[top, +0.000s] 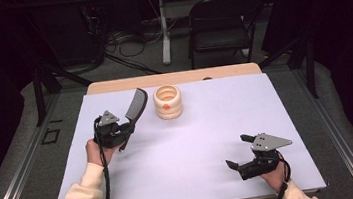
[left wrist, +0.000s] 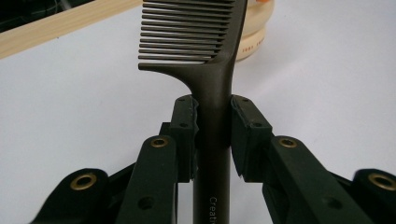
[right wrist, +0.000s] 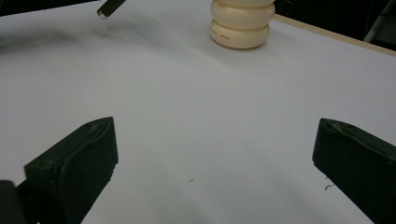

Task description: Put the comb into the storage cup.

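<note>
A dark comb [top: 136,104] [left wrist: 191,32] is held by its handle in my left gripper [top: 126,129] [left wrist: 214,116], whose jaws press on both sides of the handle. The comb's toothed head points up and away toward the table's far edge. A cream ribbed ring-shaped holder [top: 167,101] [right wrist: 242,23] with something orange inside stands just right of the comb's head. My right gripper [top: 237,152] [right wrist: 215,158] rests low over the near right of the table, jaws wide apart with nothing between them.
A white sheet [top: 194,142] covers the table, with a wooden strip [top: 172,78] along the far edge. Beyond it stand a dark folding chair [top: 219,24] and a table leg [top: 163,30], with cables on the floor.
</note>
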`<state>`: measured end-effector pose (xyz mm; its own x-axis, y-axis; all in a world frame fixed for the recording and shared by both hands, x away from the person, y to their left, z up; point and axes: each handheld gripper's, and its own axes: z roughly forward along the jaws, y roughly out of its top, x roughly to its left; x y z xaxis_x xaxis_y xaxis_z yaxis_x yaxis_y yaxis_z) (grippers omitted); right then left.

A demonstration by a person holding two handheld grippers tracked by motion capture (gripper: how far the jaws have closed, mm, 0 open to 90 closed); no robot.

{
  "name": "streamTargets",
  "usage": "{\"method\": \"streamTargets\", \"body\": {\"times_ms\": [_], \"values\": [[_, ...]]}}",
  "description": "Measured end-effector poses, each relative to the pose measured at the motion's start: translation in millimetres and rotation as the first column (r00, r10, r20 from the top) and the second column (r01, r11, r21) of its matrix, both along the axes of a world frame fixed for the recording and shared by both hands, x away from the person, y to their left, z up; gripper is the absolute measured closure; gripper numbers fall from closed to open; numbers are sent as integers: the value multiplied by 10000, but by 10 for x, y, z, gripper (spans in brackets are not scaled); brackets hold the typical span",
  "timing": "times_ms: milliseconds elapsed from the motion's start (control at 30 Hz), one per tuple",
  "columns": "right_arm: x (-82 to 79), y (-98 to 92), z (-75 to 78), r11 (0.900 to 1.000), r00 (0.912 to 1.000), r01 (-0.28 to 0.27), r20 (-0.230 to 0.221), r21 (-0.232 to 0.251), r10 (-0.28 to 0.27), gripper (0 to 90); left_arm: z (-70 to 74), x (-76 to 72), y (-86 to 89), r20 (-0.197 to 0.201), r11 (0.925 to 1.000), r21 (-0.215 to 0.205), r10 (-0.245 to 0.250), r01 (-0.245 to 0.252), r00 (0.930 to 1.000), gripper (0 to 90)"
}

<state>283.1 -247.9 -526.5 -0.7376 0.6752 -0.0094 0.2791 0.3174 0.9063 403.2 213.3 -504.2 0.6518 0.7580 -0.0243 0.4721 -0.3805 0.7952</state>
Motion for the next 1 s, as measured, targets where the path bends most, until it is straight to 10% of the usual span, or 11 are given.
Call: {"method": "streamTargets", "body": {"times_ms": [1000], "values": [[12, 10, -9, 10000, 10000, 49, -68, -79, -50, 0, 108, 55, -60, 662, 9983, -573, 106, -69, 9978, 724]]}}
